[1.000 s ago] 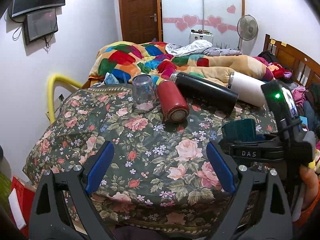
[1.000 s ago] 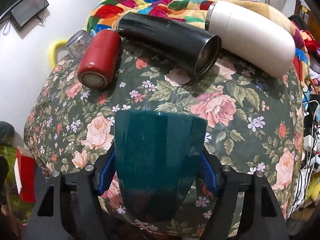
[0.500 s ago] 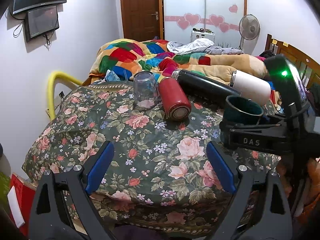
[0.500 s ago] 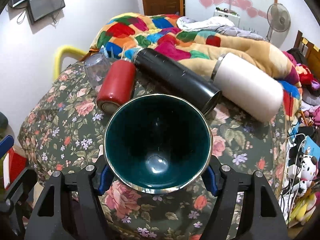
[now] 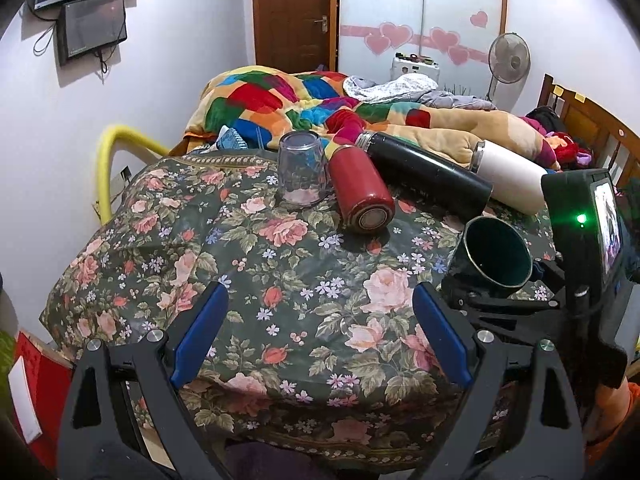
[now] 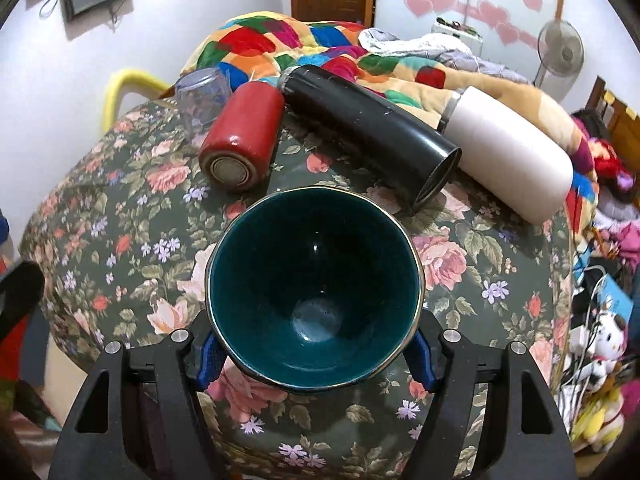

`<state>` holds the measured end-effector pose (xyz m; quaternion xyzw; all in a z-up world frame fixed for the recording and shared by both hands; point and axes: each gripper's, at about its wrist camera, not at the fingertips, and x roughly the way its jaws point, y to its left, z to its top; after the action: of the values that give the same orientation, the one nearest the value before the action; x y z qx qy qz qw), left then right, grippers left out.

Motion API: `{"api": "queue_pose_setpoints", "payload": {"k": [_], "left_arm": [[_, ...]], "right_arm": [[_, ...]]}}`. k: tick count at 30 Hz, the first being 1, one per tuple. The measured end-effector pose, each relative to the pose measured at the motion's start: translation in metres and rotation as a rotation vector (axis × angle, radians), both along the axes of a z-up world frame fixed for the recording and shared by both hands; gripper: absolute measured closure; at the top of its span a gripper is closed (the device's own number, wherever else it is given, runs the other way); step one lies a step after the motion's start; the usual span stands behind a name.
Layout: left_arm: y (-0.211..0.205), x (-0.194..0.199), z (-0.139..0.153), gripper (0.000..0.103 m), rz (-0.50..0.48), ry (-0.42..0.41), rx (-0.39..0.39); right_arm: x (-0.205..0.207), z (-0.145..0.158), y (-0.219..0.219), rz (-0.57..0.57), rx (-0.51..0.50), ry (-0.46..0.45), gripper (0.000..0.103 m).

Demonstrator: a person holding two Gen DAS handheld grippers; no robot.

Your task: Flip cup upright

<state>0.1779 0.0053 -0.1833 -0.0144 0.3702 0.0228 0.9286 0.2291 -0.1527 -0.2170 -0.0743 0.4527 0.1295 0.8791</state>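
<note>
My right gripper is shut on a dark teal cup and holds it above the floral tablecloth. The cup's mouth faces the right wrist camera, tilted up, and its inside is empty. In the left wrist view the same cup shows at the right, mouth up and leaning left, in the right gripper. My left gripper is open and empty over the near part of the table. A clear glass stands upside down at the back.
A red flask, a black flask and a white flask lie on their sides at the back of the table. A patchwork quilt is piled on the bed behind. A yellow rail stands at the left.
The right gripper has turned the teal cup from mouth-down to mouth-up and tilted, and lowered it a little toward the table. The left gripper has stayed open and nearly still.
</note>
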Motion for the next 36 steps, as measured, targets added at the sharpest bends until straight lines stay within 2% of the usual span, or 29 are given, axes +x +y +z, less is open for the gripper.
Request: {"api": "queue_pose_setpoints", "payload": {"k": [5,9,13,16,19,22,26,29,32,36], "left_arm": [[0.005,-0.005,0.0,0.01,0.011,0.012,-0.028],[0.006,-0.009,0.005,0.01,0.017,0.009,-0.036],[0.005,-0.017,0.019,0.01,0.014,-0.029,-0.042],[0.001,-0.027,0.034,0.01,0.007,-0.067,-0.044],[-0.001,-0.038,0.053,0.01,-0.001,-0.112,-0.053],[-0.003,-0.053,0.078,0.01,-0.003,-0.185,-0.07],[-0.004,-0.079,0.116,0.01,-0.011,-0.306,-0.093],[-0.008,-0.1,0.14,0.009,-0.015,-0.394,-0.085],[-0.014,-0.122,0.162,0.008,-0.023,-0.483,-0.082],[-0.02,-0.148,0.184,0.006,-0.033,-0.578,-0.083]], "right_arm": [[0.003,0.001,-0.003,0.01,0.029,0.027,0.033],[-0.001,0.002,-0.002,0.032,0.042,0.063,0.025],[-0.015,0.006,-0.001,0.052,0.018,0.054,0.025],[-0.033,0.019,-0.004,0.072,-0.007,0.003,0.025],[-0.05,0.043,-0.012,0.073,0.002,-0.07,0.025],[-0.068,0.081,-0.025,0.049,0.051,-0.163,0.025],[-0.098,0.14,-0.044,0.002,0.133,-0.342,0.024],[-0.126,0.177,-0.059,-0.022,0.192,-0.479,0.018],[-0.154,0.203,-0.068,-0.038,0.233,-0.599,0.016],[-0.184,0.225,-0.073,-0.041,0.277,-0.697,0.016]]}}
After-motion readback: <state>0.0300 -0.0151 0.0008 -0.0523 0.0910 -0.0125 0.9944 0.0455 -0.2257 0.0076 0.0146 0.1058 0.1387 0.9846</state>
